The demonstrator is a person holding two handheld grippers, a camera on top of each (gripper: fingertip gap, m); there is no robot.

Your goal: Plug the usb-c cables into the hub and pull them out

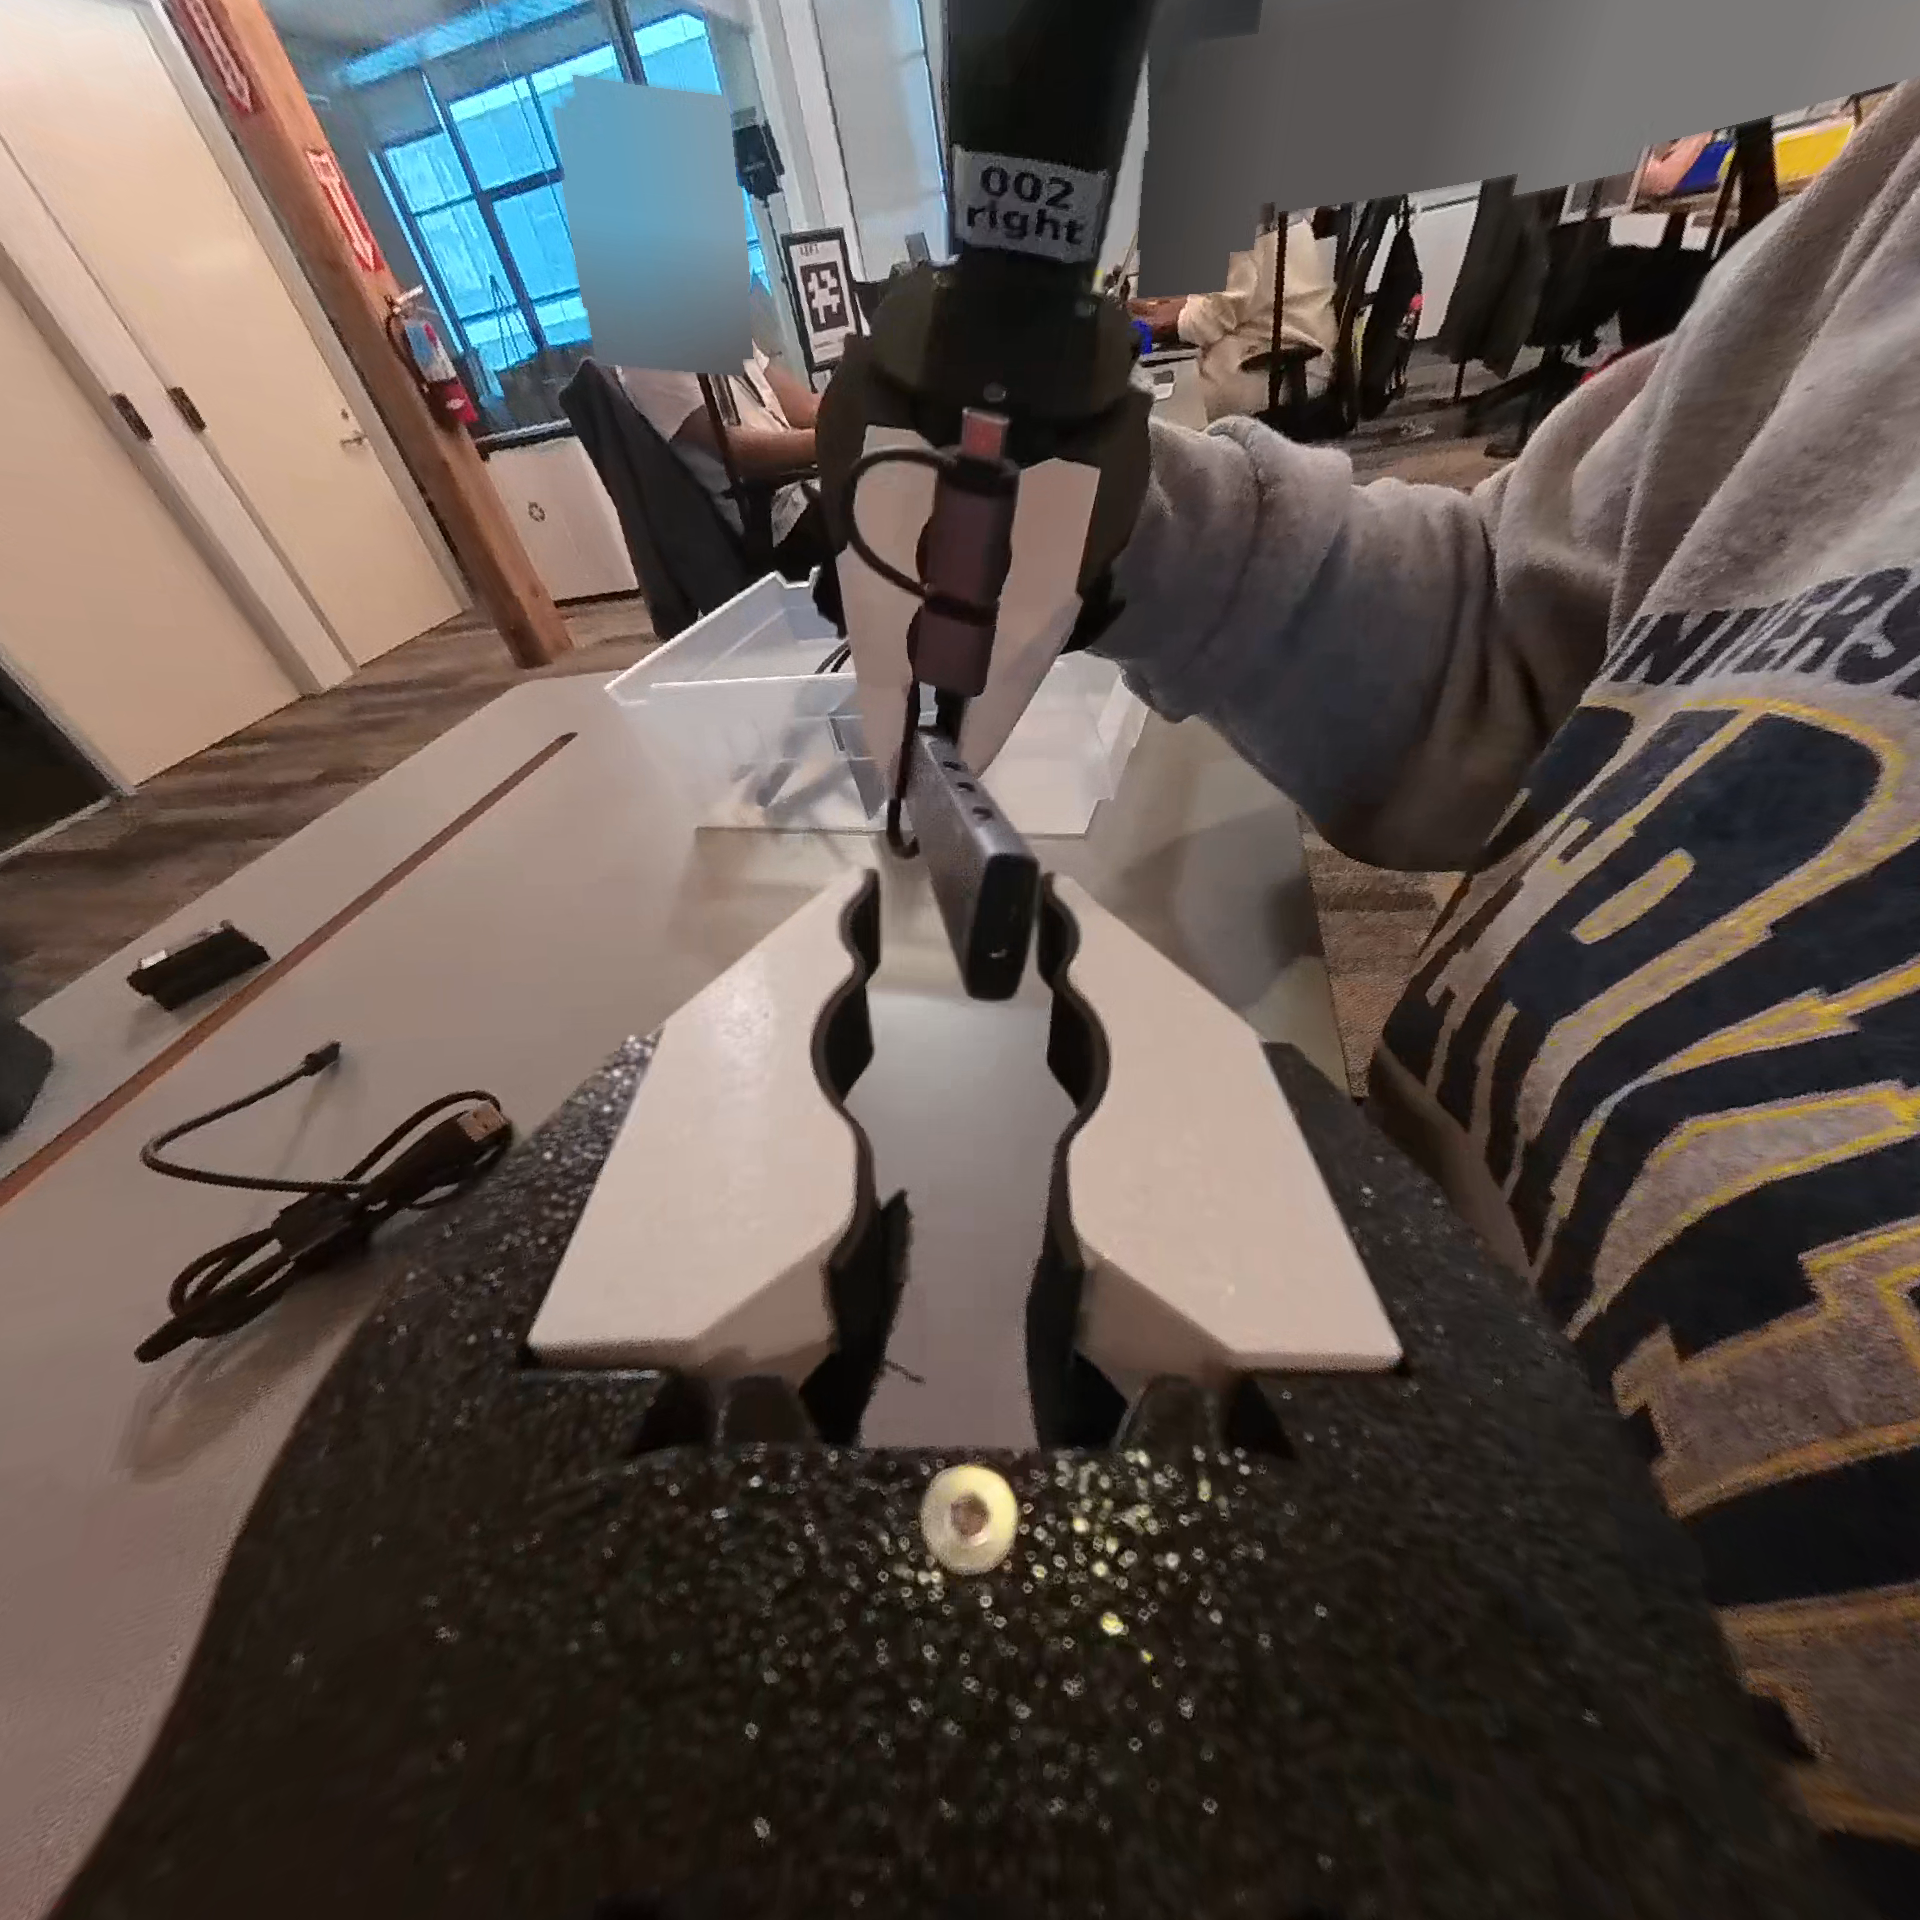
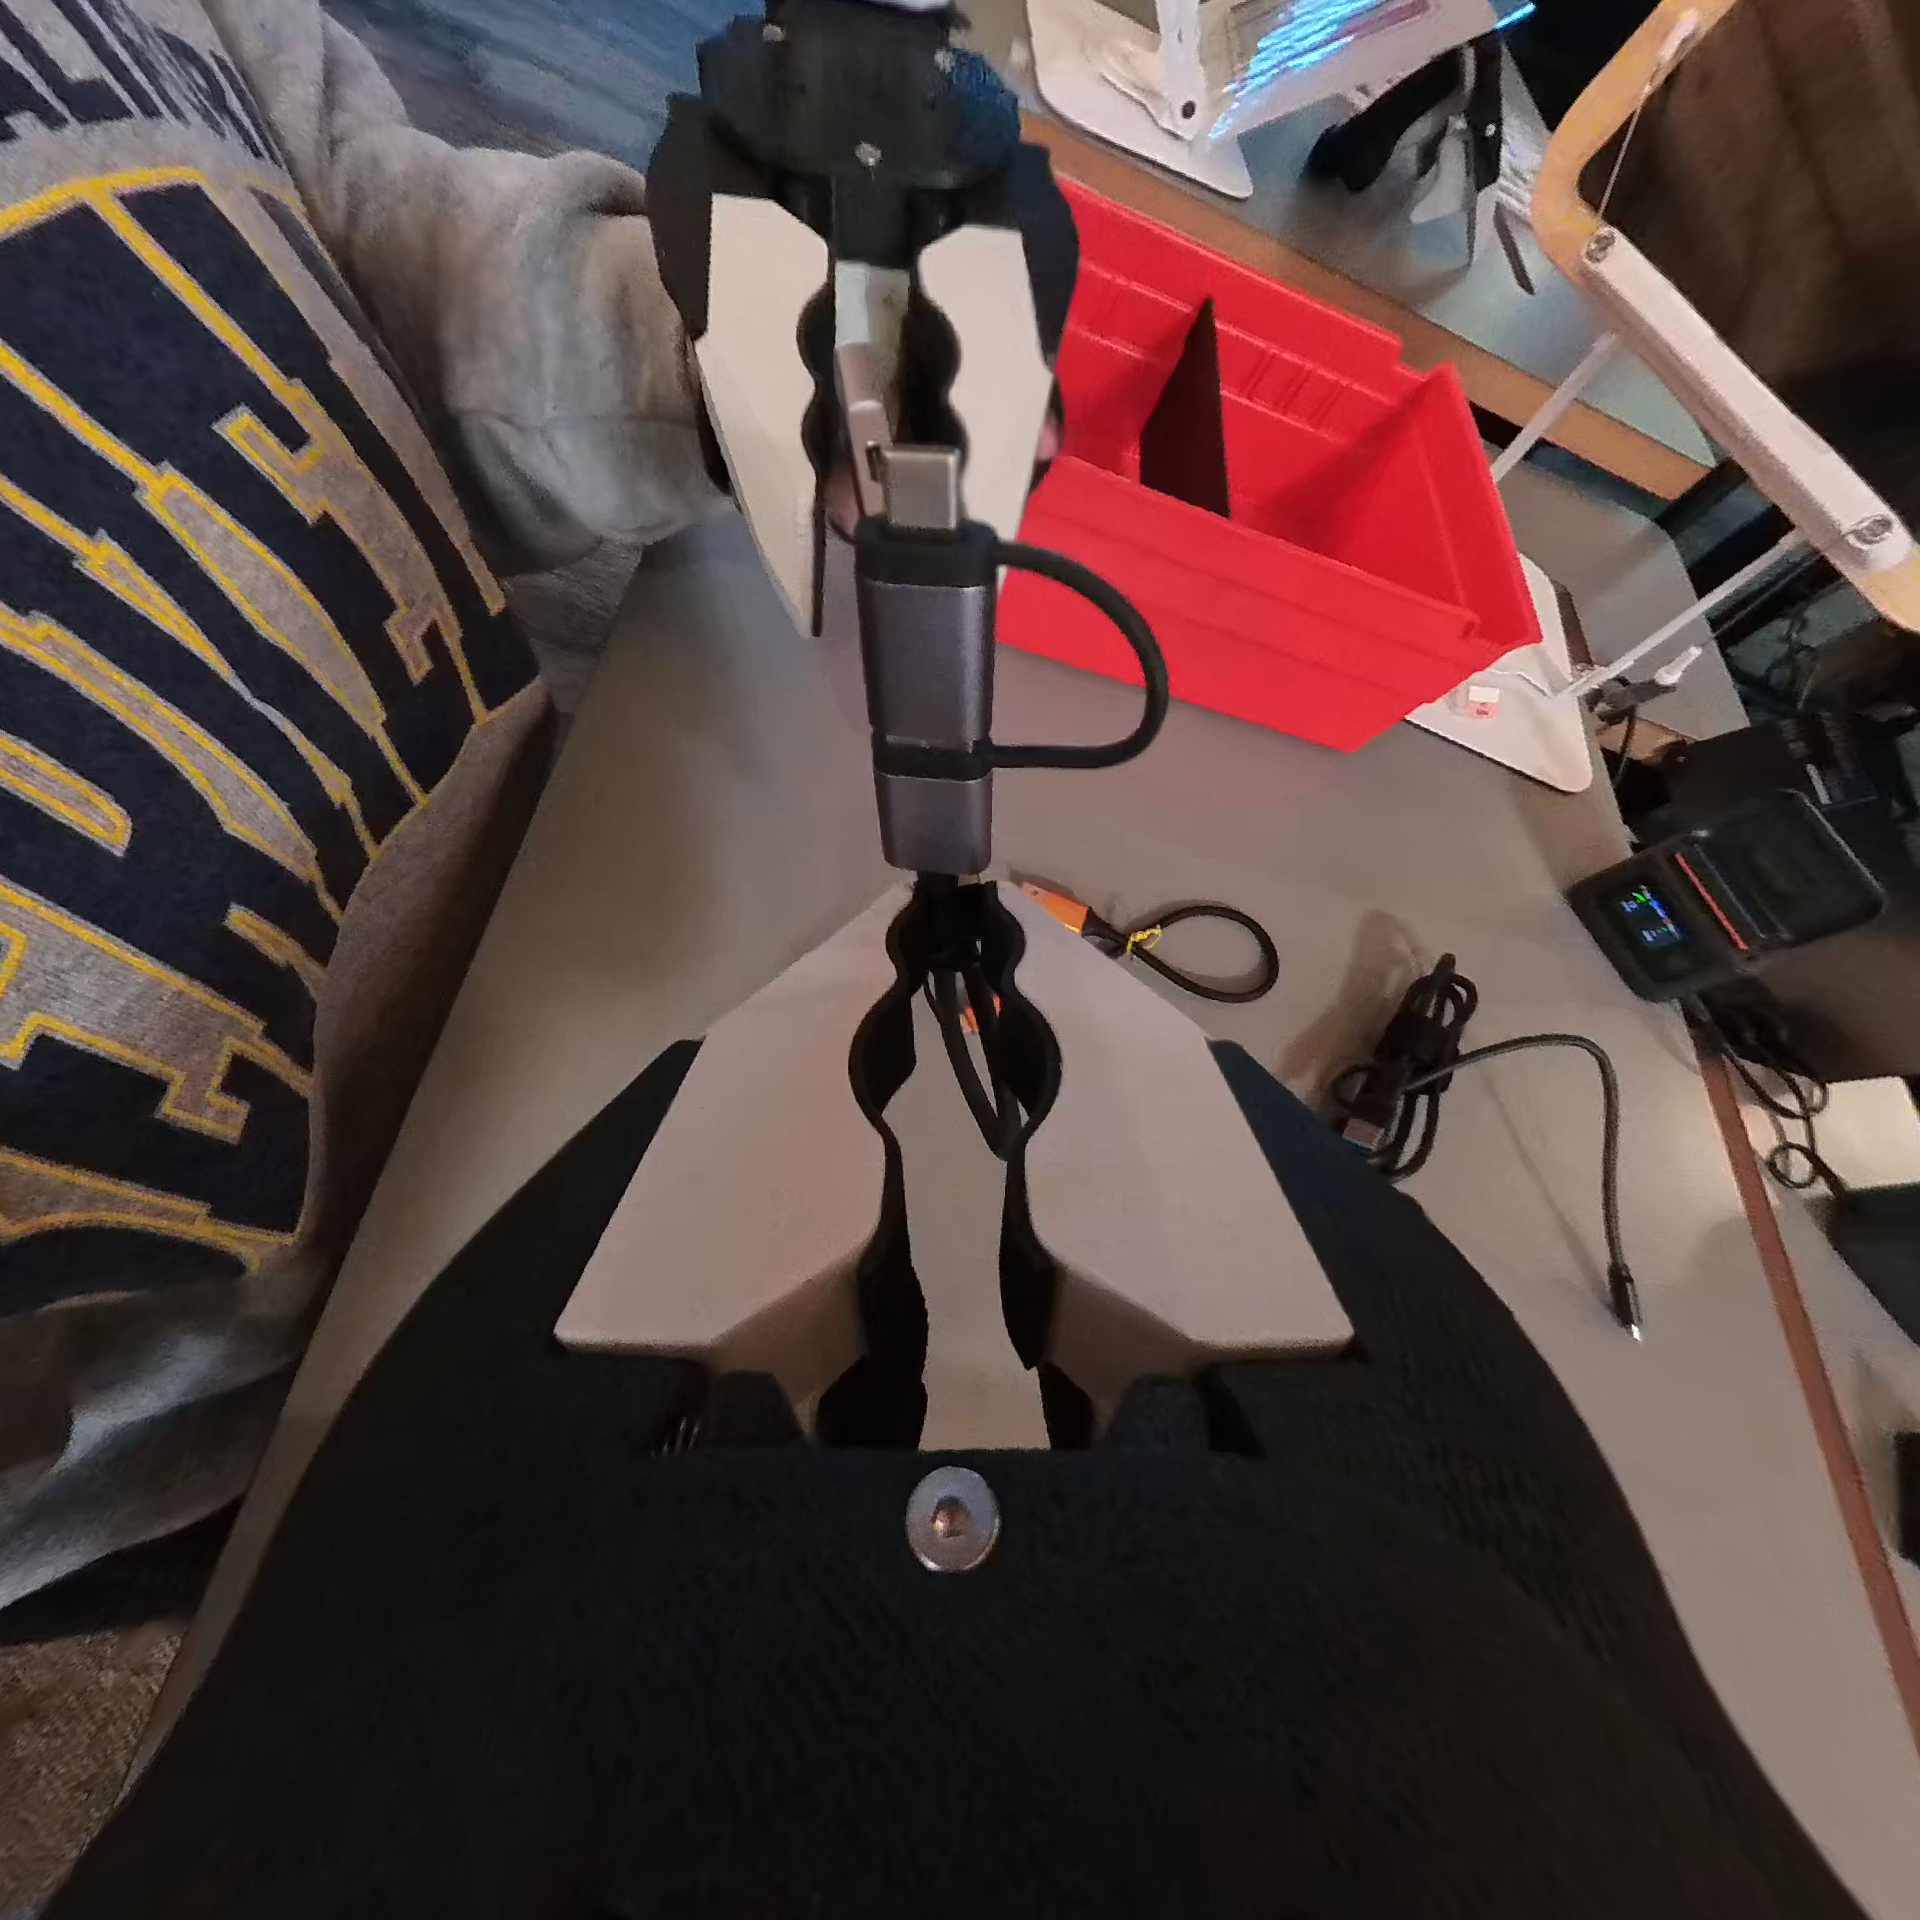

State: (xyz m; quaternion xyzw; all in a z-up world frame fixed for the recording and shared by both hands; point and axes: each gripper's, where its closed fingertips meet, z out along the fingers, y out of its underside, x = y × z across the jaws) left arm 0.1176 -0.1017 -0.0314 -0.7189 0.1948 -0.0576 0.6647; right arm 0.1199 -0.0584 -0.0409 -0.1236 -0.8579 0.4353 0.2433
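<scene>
My left gripper [image 1: 961, 904] is shut on the near end of a slim grey hub [image 1: 971, 831], which points away towards the other gripper. My right gripper [image 2: 951, 899] is shut on a black cable just behind its grey connector [image 2: 930, 665]. The connector has a looped tether and a bare metal plug [image 2: 920, 483]. In the right wrist view the plug tip sits right by the end of the hub [image 2: 862, 395], not inserted. In the left wrist view the right gripper [image 1: 930, 738] faces me, with the connector [image 1: 961, 551] above the hub.
A clear plastic tray [image 1: 1070, 727] stands behind the hub on the pale table [image 1: 520, 831]. A coiled black cable [image 1: 312, 1216] lies left. A red bin [image 2: 1247, 582], an orange-tipped short cable [image 2: 1195, 945], another black cable [image 2: 1507, 1091] and a small camera [image 2: 1745, 904] sit right. A person's grey sleeve [image 1: 1351, 623] is close. Spacing between my two grippers at the tips: around 5 cm.
</scene>
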